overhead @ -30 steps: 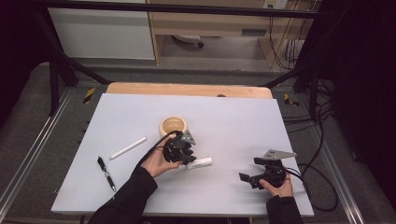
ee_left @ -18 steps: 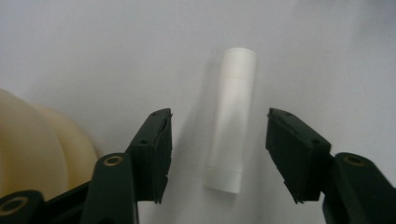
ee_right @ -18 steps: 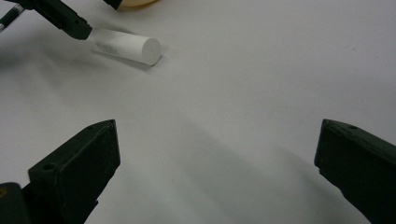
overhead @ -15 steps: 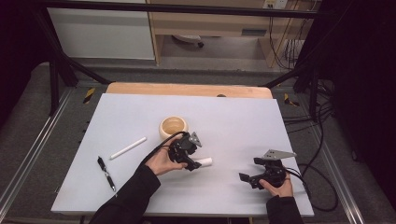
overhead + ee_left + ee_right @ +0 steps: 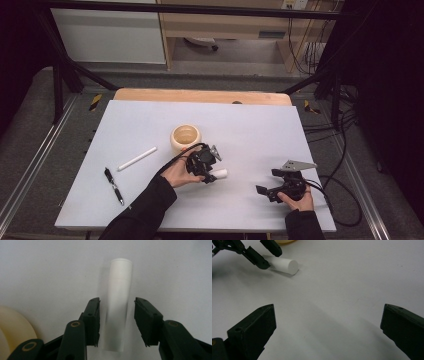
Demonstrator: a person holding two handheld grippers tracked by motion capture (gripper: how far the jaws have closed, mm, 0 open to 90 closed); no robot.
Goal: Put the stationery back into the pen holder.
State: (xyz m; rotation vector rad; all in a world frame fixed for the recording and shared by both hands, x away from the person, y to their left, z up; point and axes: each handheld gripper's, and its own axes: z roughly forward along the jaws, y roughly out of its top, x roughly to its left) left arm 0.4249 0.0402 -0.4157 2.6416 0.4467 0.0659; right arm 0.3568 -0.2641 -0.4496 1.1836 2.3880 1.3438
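Tabletop (image 5: 310, 130) was white, dim lab behind. White tube (image 5: 117, 307) lay near its middle, just beside the cup (image 5: 185, 137). Left gripper (image 5: 117, 322) straddled it, jaws just closing, pads not yet touching. Right gripper (image 5: 327, 330) rested released, empty. Tube looked light, stiff, smooth, liable to roll; best gripped mid-length.

**A lab recording station, not a home**

The white surface (image 5: 280, 125) sits inside a black metal frame (image 5: 60, 75) whose struts cross the top and slant down at both upper corners of the high view. Bundles of black cables (image 5: 340, 130) trail over grey carpet along the right edge, some hanging from a socket strip (image 5: 295, 4) at the top. Behind, at upper centre, stands a pale wooden bench (image 5: 225, 25) beside a white cabinet (image 5: 107, 37). Yellow-black hazard tape (image 5: 95, 101) marks the floor rails.
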